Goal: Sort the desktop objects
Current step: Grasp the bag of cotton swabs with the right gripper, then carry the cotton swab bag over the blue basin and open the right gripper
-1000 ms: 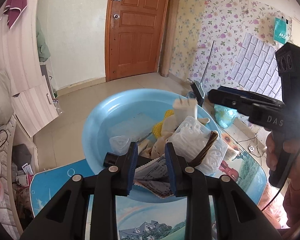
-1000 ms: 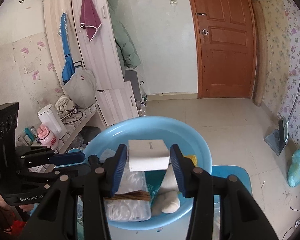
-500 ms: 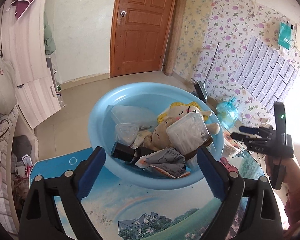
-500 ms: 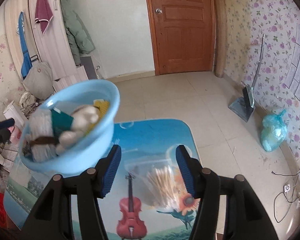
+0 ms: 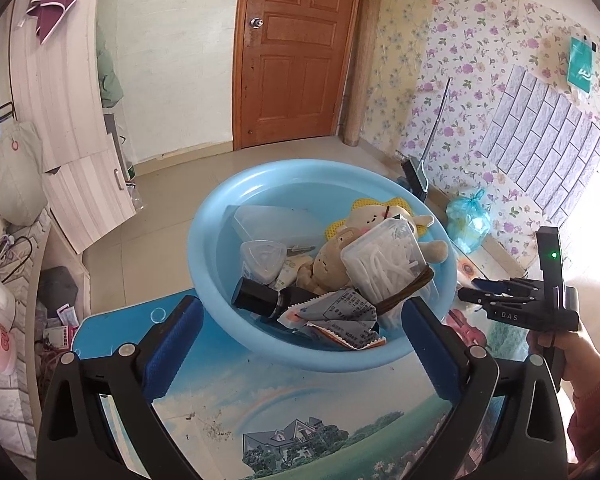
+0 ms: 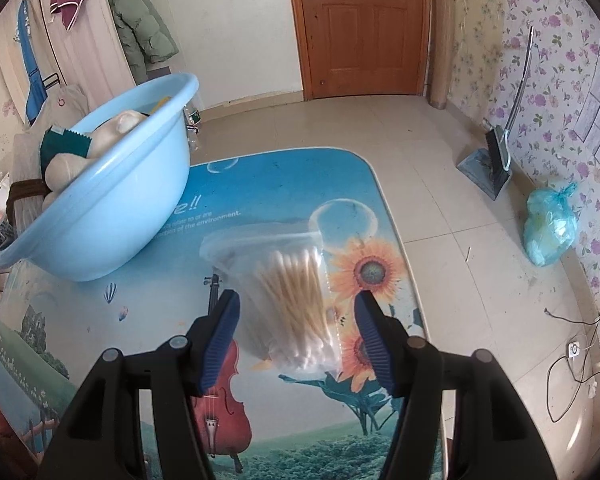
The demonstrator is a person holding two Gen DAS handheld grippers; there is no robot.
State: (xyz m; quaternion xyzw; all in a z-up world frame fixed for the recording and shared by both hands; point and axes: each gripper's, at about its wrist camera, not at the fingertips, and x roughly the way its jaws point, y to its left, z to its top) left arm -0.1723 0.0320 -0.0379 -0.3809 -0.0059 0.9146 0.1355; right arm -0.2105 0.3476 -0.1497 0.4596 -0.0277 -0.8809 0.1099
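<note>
A light blue basin stands on the picture-printed table and holds a plush toy, a clear box of white floss picks, a black bottle, a crumpled packet and clear plastic cases. My left gripper is open and empty, its jaws wide on either side of the basin's near rim. My right gripper is open, its jaws on either side of a clear bag of cotton swabs lying on the table, not touching it. The basin shows at left in the right wrist view.
The right gripper shows at right in the left wrist view. A wooden door, a dustpan and a blue plastic bag are on the floor side. A cluttered shelf stands left of the table.
My left gripper let go of the packet in the basin, opened wide and drew back. My right gripper dropped its white block, left the basin and moved over the cotton swab bag.
</note>
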